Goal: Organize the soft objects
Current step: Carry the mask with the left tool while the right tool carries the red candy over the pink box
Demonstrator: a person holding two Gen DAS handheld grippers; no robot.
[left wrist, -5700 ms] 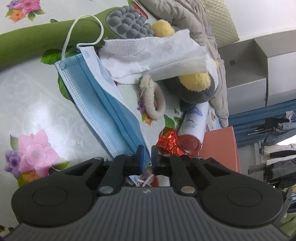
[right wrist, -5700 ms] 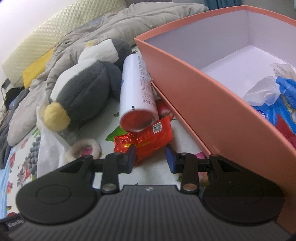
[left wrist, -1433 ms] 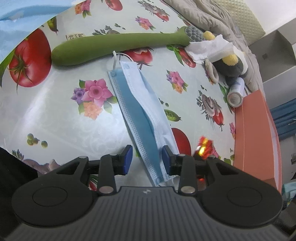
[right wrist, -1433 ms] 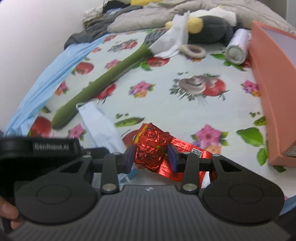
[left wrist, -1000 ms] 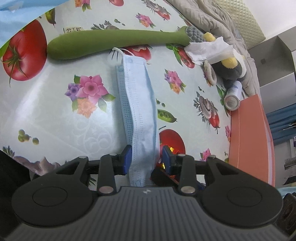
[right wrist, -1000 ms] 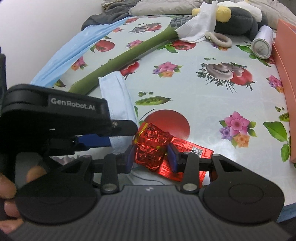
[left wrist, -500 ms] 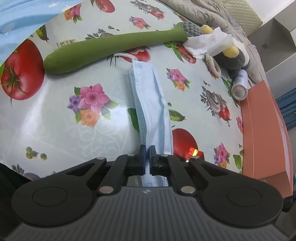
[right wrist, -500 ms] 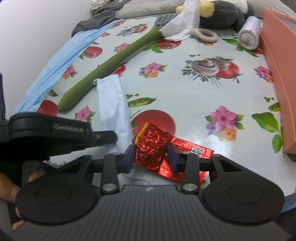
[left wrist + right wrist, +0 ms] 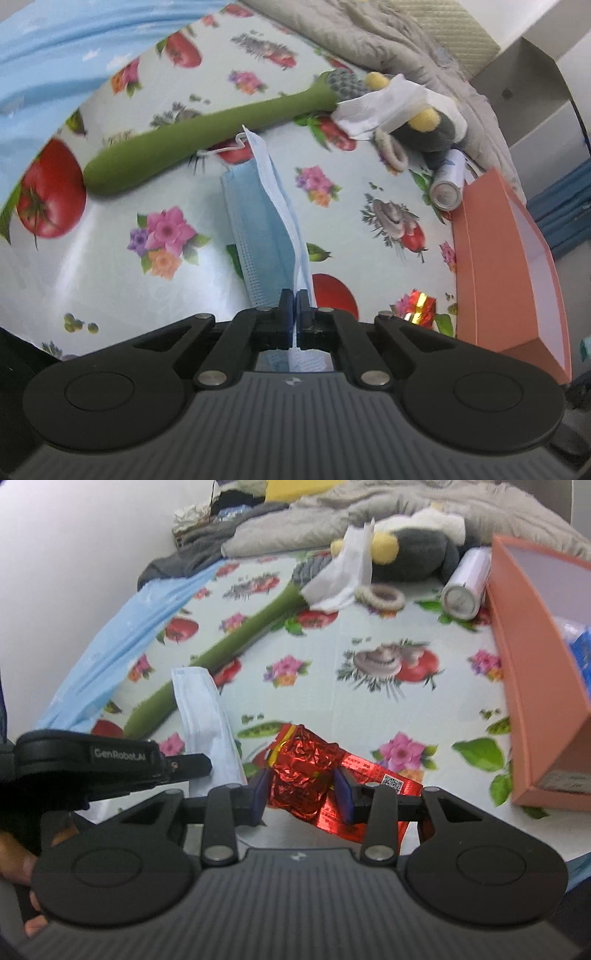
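Blue pleated face mask point(image 9: 264, 221) is featherlight and limp, trailing over the flowered tablecloth point(image 9: 110, 273) from your left gripper point(image 9: 294, 306) pinched tight on its near end, while your right gripper point(image 9: 301, 794) clamps the crinkly red foil wrapper point(image 9: 301, 764), which could slip.

One face mask point(image 9: 258, 218), one plush toy point(image 9: 432, 129), one box point(image 9: 502, 258).

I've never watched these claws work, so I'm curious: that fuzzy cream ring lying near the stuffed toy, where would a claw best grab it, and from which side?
Best on the band of the fuzzy ring, probably its near arc, coming down from above. It lies flat on the tablecloth, so one fingertip can drop into the hole and the other outside. The far side is crowded by the white tissue and plush toy.
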